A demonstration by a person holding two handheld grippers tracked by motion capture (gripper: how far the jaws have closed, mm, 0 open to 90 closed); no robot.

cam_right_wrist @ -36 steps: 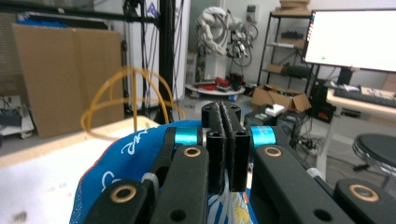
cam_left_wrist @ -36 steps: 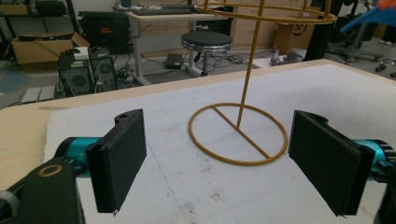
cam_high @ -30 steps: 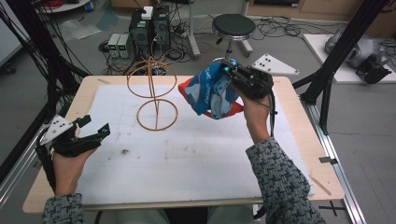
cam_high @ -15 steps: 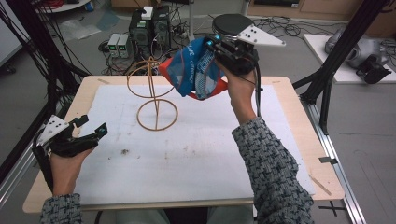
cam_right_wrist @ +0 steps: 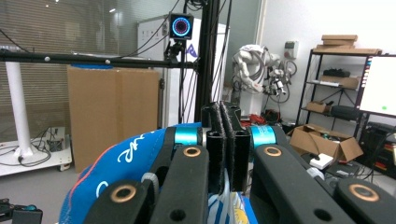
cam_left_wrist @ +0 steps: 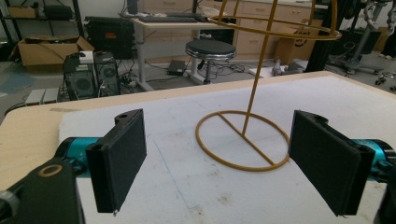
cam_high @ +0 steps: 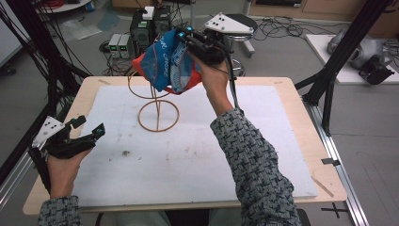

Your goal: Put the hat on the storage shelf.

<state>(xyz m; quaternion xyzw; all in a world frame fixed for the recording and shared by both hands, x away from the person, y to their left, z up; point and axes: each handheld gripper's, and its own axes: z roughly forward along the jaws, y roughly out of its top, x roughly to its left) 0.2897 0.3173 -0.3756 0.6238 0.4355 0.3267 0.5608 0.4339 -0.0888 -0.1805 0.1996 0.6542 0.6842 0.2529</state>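
I have the right gripper (cam_high: 184,36) raised above the table's far edge, its jaws clenched flat together on a blue cap (cam_high: 165,66) with an orange brim. In the right gripper view the two black jaws stand pressed against each other with a fold of the blue cloth pinched below them, white lettering showing on the cap's (cam_right_wrist: 126,158) crown. From the high view the cap hangs off the jaws just over the top ring of the wire stand (cam_high: 157,110), covering part of that ring; I cannot tell whether cloth and wire touch. My right hand (cam_high: 211,77) comes up from the near edge, sleeve stretched across the middle of the white mat (cam_high: 197,155).

The stand sits on the mat toward the table's far-left part: a round base ring lying flat, a thin stem rising from it, and hoops at the top. In the left gripper view the stand's (cam_left_wrist: 243,140) base lies straight ahead between my jaws, well clear of both.

The left gripper (cam_high: 88,130) rests low at the table's (cam_high: 282,82) left edge, near the near-left corner, held in my left hand (cam_high: 63,165). Its jaws stand wide apart, released, with nothing between them.
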